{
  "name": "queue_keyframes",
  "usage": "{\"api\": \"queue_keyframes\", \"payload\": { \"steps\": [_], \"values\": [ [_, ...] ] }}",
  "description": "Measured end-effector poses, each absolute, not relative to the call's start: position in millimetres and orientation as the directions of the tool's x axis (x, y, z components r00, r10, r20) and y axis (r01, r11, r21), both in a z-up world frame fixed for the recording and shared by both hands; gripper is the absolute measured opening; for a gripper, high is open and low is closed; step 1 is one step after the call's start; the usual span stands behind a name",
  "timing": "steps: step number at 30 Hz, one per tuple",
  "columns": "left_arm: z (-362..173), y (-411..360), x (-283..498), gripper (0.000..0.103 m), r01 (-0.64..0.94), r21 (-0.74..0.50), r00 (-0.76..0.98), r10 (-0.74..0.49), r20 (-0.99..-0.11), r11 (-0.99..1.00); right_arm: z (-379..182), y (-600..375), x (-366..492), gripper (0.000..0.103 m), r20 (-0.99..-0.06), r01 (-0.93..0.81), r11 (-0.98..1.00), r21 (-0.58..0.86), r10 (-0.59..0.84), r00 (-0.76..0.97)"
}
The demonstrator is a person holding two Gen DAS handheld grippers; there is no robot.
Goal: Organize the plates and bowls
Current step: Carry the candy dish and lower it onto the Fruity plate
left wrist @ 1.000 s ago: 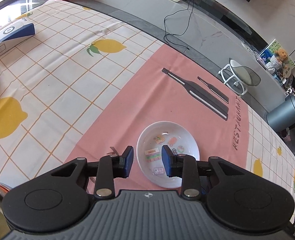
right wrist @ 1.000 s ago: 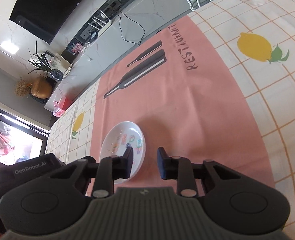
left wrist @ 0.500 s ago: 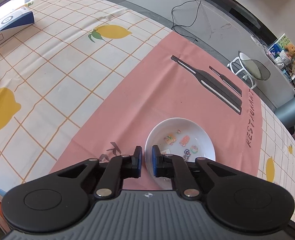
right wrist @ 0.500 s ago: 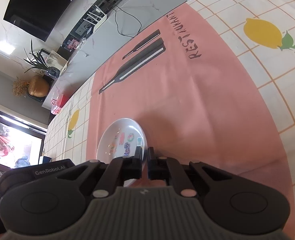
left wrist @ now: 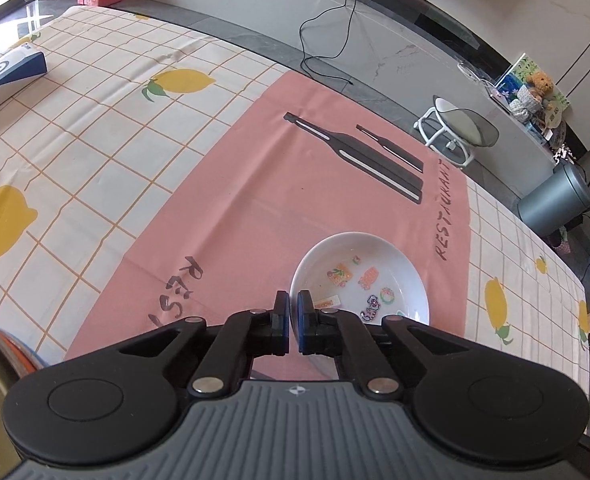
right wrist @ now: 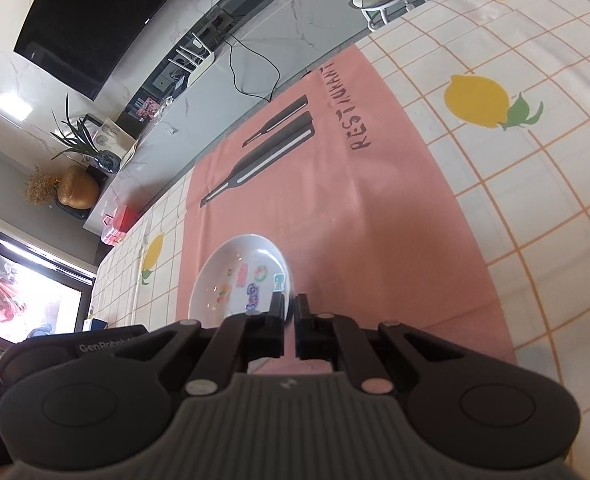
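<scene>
both grippers clamp the bowl's rim: left gripper point(left wrist: 294, 312) on its near-left edge, right gripper point(right wrist: 291, 312) on its near-right edge. their jaws just closed. bowl point(left wrist: 379, 256) sits over the pink mat point(left wrist: 255, 200) on the worktop point(left wrist: 75, 152).

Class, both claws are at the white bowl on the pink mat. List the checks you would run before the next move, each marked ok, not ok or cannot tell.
1. Left claw shut on the bowl rim: ok.
2. Right claw shut on the rim's other side: ok.
3. Bowl off the pink mat: cannot tell.
4. Bowl level: cannot tell.
5. Nothing loose inside: cannot tell; the coloured stickers may be fixed or free.
6. Mat beyond the bowl free of other things: ok.
</scene>
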State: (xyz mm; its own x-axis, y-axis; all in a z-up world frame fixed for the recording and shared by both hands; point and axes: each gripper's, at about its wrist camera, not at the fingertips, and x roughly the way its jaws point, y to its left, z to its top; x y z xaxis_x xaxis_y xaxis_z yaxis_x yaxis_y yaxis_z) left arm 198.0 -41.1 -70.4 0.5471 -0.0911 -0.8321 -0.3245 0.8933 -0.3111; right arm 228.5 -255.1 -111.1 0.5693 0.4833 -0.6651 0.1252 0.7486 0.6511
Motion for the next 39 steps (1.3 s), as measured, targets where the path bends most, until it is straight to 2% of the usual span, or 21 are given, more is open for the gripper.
{"api": "queue_keyframes", "payload": {
  "steps": [19,28,39],
  "values": [
    [-26,-70,91,0.003,-0.11,-0.349,0.604,-0.217,-0.767,0.931,-64,-296,98,0.001,-0.62,0.14,0.737,0.661,0.432,0.655],
    [-34,-70,58,0.004,-0.046,-0.356,0.574,-0.267,-0.774,0.933,-61,-304,54,0.001,-0.625,0.155,0.739,0.655,0.415,0.662],
    [-61,-55,38,0.005,-0.06,-0.37,0.508,-0.29,-0.811,0.927,-76,-290,34,0.001,-0.676,0.16,0.772,0.616,0.413,0.61]
  ]
}}
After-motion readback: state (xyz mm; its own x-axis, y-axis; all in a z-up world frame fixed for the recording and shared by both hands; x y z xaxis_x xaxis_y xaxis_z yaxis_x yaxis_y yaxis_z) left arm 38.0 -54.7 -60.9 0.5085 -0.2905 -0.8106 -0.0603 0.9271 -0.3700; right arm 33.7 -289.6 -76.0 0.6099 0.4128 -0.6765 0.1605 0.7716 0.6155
